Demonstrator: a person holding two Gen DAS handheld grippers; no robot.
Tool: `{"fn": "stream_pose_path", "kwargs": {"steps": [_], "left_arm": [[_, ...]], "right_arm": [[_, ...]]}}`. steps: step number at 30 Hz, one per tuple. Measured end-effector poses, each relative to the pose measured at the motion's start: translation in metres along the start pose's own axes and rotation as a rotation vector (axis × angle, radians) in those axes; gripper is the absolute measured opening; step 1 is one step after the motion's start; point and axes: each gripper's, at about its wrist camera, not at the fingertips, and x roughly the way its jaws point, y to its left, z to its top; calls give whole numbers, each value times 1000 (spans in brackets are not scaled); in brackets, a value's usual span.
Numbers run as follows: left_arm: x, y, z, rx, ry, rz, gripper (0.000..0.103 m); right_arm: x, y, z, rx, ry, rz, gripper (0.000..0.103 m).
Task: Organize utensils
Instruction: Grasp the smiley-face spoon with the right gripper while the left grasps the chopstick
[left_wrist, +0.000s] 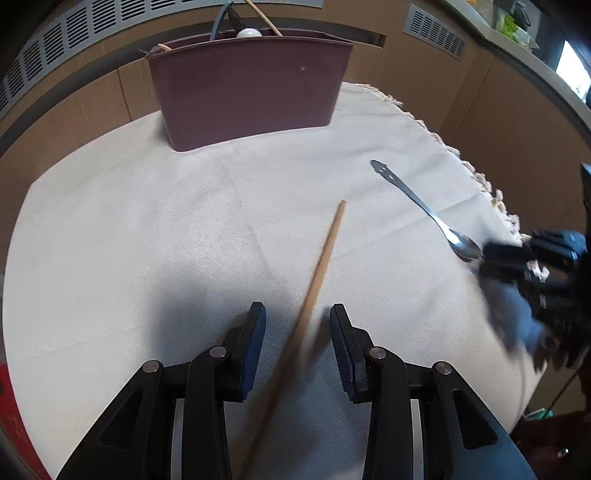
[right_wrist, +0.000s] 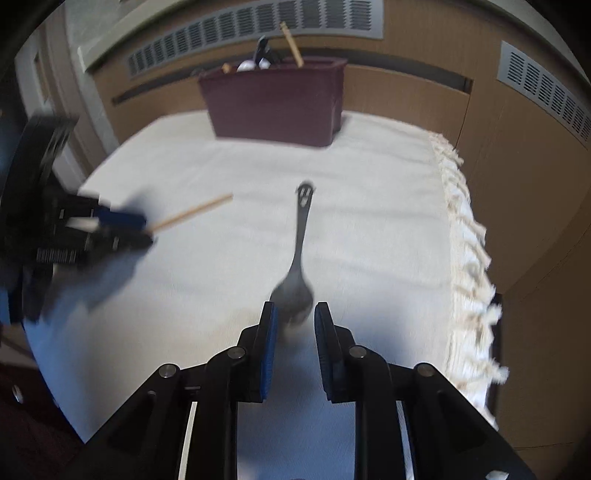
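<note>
A wooden chopstick (left_wrist: 321, 269) lies on the white cloth and runs between the fingers of my open left gripper (left_wrist: 297, 314), which straddles it without touching. It also shows in the right wrist view (right_wrist: 192, 212). A metal spoon (left_wrist: 424, 210) lies to the right, bowl toward me. My open right gripper (right_wrist: 295, 310) hovers with its fingertips on either side of the spoon's bowl (right_wrist: 293, 291). A maroon utensil holder (left_wrist: 247, 88) stands at the back, with several utensils in it; it also shows in the right wrist view (right_wrist: 277, 103).
The white cloth (left_wrist: 129, 221) covers the table, with a fringed edge (right_wrist: 465, 236) on the right. Wooden panels with vents stand behind the table. My right gripper shows in the left wrist view (left_wrist: 491, 260), and my left gripper in the right wrist view (right_wrist: 144, 229).
</note>
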Motion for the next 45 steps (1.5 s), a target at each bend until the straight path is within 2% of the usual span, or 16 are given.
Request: {"fn": "stream_pose_path", "kwargs": {"steps": [2,4,7,11,14,17,20,25,28,29,30,31,33,37,41,45], "left_arm": [[0,5,2,-15,-7,39,37],[1,12,4,-34,-11,61,37],[0,18,4,-53,-8,65,37],[-3,19,1,-64,-7,39,37],[-5,19,0,-77,-3,-9,37],[-4,15,2,-77,1,-19,37],[-1,8,5,-43,17,3,37],[6,-7,11,35,58,71,37],[8,-8,15,37,71,70,37],[8,-7,16,34,69,62,35],[7,-5,16,29,61,57,26],[6,-6,16,25,52,57,11],[4,-6,16,9,34,41,6],[-5,-8,17,-21,-34,9,6],[-33,-1,22,-77,-147,-17,6],[-59,15,29,-148,-256,-23,6]], "right_arm": [[4,5,-8,-24,15,-10,20],[2,11,-11,-39,-24,-55,20],[7,4,-4,27,-42,-58,22],[19,-2,11,73,-54,-50,26],[28,2,21,52,-52,-58,29],[35,6,28,19,-49,-75,30],[38,8,35,-20,-41,-99,25],[36,4,39,-30,-53,-122,25],[27,0,35,-15,-77,-120,25],[24,-1,35,-11,-84,-121,9],[18,-4,35,-2,-103,-130,1],[15,-6,36,4,-113,-131,1],[-3,-11,42,25,-179,-131,1],[-23,-14,57,2,-234,-119,2],[-3,-23,68,8,-126,5,16],[35,-21,77,4,-24,-9,17]]}}
